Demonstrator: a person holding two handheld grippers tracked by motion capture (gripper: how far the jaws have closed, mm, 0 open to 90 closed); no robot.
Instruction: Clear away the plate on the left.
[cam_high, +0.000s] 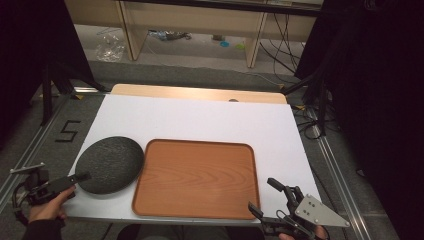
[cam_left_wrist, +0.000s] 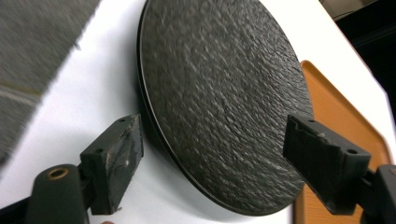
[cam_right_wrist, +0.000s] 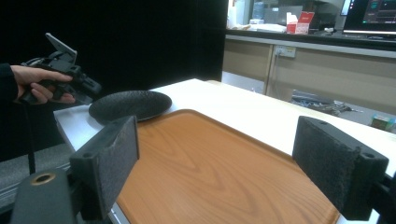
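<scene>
White sheeting covers the rectangular table (cam_high: 200, 122), whose pale wooden far edge shows beyond it. On it, toward the near side, lies a rectangular orange-brown wooden tray (cam_high: 197, 177) with rounded corners and a low raised rim, bare inside. Just left of the tray, its edge touching or nearly touching the tray's rim, sits a round dark grey plate with a rough, stone-like texture (cam_high: 110, 164), flat on the sheet near the table's left edge.

At the near left corner a hand (cam_high: 47, 207) holds the left claw (cam_high: 82, 176), its jaws spread wide; in the left gripper view the plate's near rim sits between them, neither pad touching it. At the near right corner the right claw (cam_high: 265, 196), topped by a grey three-cornered plate (cam_high: 320, 212), hangs just off the tray's near right corner, jaws wide apart and holding nothing.
</scene>
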